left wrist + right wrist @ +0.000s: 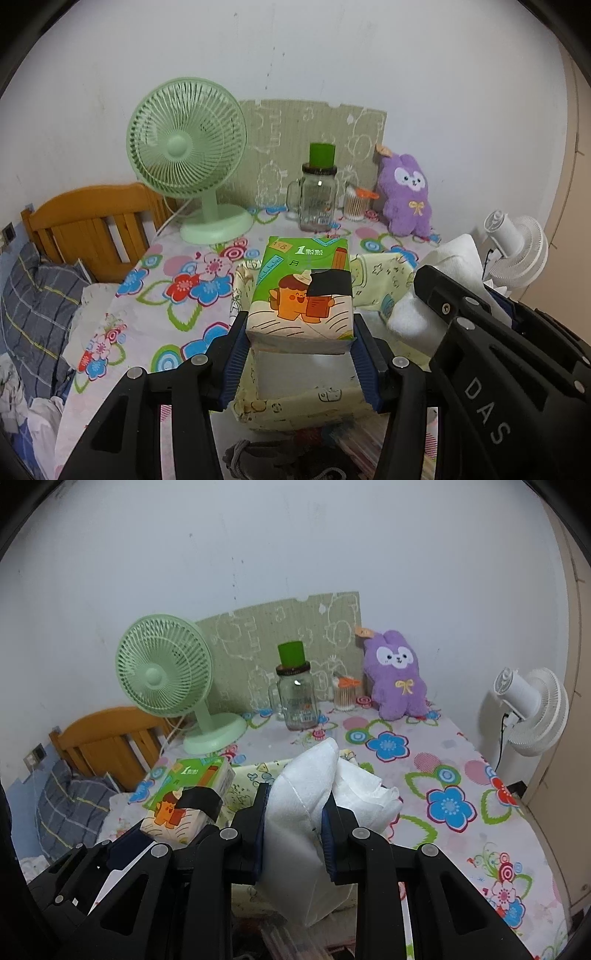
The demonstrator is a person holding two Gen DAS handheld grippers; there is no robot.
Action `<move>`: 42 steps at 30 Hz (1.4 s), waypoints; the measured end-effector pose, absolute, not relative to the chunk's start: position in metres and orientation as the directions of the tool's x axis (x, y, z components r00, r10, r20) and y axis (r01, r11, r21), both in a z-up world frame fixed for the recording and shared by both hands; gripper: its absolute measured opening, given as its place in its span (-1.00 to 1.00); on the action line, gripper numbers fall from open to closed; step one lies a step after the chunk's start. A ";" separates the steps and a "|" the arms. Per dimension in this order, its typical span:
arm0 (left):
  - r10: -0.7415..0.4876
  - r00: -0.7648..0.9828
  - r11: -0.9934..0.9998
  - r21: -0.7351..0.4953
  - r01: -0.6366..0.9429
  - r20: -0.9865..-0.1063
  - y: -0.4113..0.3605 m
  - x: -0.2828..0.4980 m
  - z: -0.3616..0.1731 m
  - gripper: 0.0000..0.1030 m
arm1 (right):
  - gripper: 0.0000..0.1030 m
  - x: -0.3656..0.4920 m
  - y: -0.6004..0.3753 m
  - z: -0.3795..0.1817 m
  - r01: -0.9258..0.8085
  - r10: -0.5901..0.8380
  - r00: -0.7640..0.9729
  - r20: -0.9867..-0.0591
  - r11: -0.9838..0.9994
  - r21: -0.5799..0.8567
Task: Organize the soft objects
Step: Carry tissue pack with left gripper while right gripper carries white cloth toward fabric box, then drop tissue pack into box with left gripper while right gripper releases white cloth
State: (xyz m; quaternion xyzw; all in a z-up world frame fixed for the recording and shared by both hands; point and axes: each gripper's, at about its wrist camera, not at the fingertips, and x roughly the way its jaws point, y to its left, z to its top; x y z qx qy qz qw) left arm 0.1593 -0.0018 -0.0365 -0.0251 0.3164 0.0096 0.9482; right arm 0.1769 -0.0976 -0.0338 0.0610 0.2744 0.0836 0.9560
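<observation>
My left gripper [300,332] is shut on a green tissue pack [303,291] with a cartoon print and holds it over the open pale yellow fabric basket [314,406]. The pack also shows in the right wrist view [188,801]. My right gripper [295,823] is shut on a white soft cloth bundle [314,812], held above the basket's right side; the bundle shows in the left wrist view [443,280]. A purple plush rabbit [395,675] leans against the wall at the back of the table.
A flowered tablecloth [424,775] covers the table. At the back stand a green fan [188,155], a glass jar [317,199] with a green cup on top, and a cotton-swab tub [356,203]. A white fan [532,709] is to the right, a wooden bed headboard [92,221] to the left.
</observation>
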 end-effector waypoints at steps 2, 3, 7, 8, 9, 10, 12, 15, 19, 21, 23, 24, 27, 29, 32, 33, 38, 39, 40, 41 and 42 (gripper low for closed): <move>0.001 0.786 0.998 -0.047 -0.038 -0.618 0.000 0.166 -0.043 0.05 | -0.46 0.184 -0.096 -0.039 -0.128 0.194 0.825 -0.530 0.979 0.160; 0.000 0.779 0.998 -0.051 -0.041 -0.626 0.001 0.168 -0.045 0.05 | -0.46 0.187 -0.096 -0.042 -0.127 0.194 0.821 -0.537 0.979 0.158; 0.002 0.751 0.997 -0.057 -0.053 -0.660 0.005 0.181 -0.057 0.05 | -0.46 0.199 -0.092 -0.052 -0.129 0.194 0.803 -0.563 0.980 0.153; 0.002 0.745 0.997 -0.058 -0.055 -0.667 0.006 0.184 -0.059 0.05 | -0.46 0.202 -0.091 -0.055 -0.129 0.193 0.800 -0.568 0.980 0.152; 0.001 0.739 0.997 -0.059 -0.055 -0.674 0.007 0.187 -0.061 0.05 | -0.46 0.204 -0.090 -0.057 -0.128 0.192 0.798 -0.572 0.980 0.150; 0.001 0.734 0.997 -0.059 -0.056 -0.679 0.008 0.189 -0.064 0.05 | -0.46 0.206 -0.089 -0.059 -0.128 0.191 0.796 -0.575 0.981 0.149; -0.003 0.726 0.996 -0.063 -0.056 -0.688 0.009 0.194 -0.067 0.05 | -0.46 0.212 -0.088 -0.063 -0.127 0.191 0.789 -0.584 0.981 0.150; 0.007 0.729 0.997 -0.051 -0.058 -0.684 0.009 0.199 -0.069 0.05 | -0.46 0.219 -0.087 -0.068 -0.123 0.195 0.781 -0.594 0.980 0.159; 0.011 0.731 0.999 -0.031 -0.044 -0.682 0.005 0.207 -0.072 0.05 | -0.46 0.229 -0.088 -0.075 -0.111 0.188 0.770 -0.609 0.980 0.163; -0.007 0.718 0.999 -0.038 -0.028 -0.695 0.004 0.213 -0.075 0.05 | -0.46 0.234 -0.090 -0.078 -0.105 0.189 0.764 -0.617 0.980 0.170; -0.014 0.714 0.999 -0.040 -0.020 -0.700 0.004 0.219 -0.078 0.05 | -0.46 0.237 -0.090 -0.080 -0.099 0.184 0.761 -0.622 0.981 0.169; -0.011 0.715 0.999 -0.035 -0.019 -0.699 0.003 0.220 -0.079 0.05 | -0.46 0.239 -0.091 -0.081 -0.097 0.187 0.757 -0.626 0.980 0.176; -0.020 0.717 0.999 -0.036 -0.006 -0.697 0.001 0.225 -0.081 0.05 | -0.46 0.244 -0.093 -0.084 -0.089 0.190 0.750 -0.633 0.978 0.188; -0.018 0.722 1.000 -0.024 0.002 -0.692 0.000 0.229 -0.082 0.05 | -0.46 0.247 -0.093 -0.085 -0.083 0.185 0.748 -0.638 0.979 0.187; -0.014 0.727 1.000 -0.009 0.011 -0.686 0.000 0.235 -0.083 0.05 | -0.46 0.251 -0.092 -0.087 -0.078 0.181 0.745 -0.642 0.979 0.186; -0.015 0.728 1.000 -0.006 0.015 -0.686 0.000 0.237 -0.083 0.05 | -0.46 0.252 -0.091 -0.087 -0.076 0.181 0.745 -0.642 0.979 0.188; -0.027 0.726 1.000 -0.008 0.030 -0.688 0.002 0.241 -0.083 0.09 | -0.38 0.256 -0.090 -0.088 -0.072 0.179 0.747 -0.641 0.979 0.190; -0.032 0.723 0.999 -0.009 0.035 -0.691 0.002 0.241 -0.083 0.14 | -0.30 0.256 -0.090 -0.089 -0.072 0.179 0.747 -0.641 0.979 0.189; -0.040 0.716 0.999 -0.013 0.044 -0.697 0.001 0.240 -0.083 0.27 | -0.24 0.257 -0.091 -0.089 -0.073 0.180 0.746 -0.641 0.979 0.190; -0.049 0.714 0.999 -0.019 0.050 -0.699 0.000 0.240 -0.083 0.33 | -0.07 0.257 -0.091 -0.089 -0.075 0.183 0.744 -0.642 0.978 0.193; -0.061 0.711 0.998 -0.026 0.059 -0.701 -0.001 0.239 -0.082 0.45 | 0.16 0.257 -0.091 -0.088 -0.077 0.187 0.743 -0.642 0.978 0.196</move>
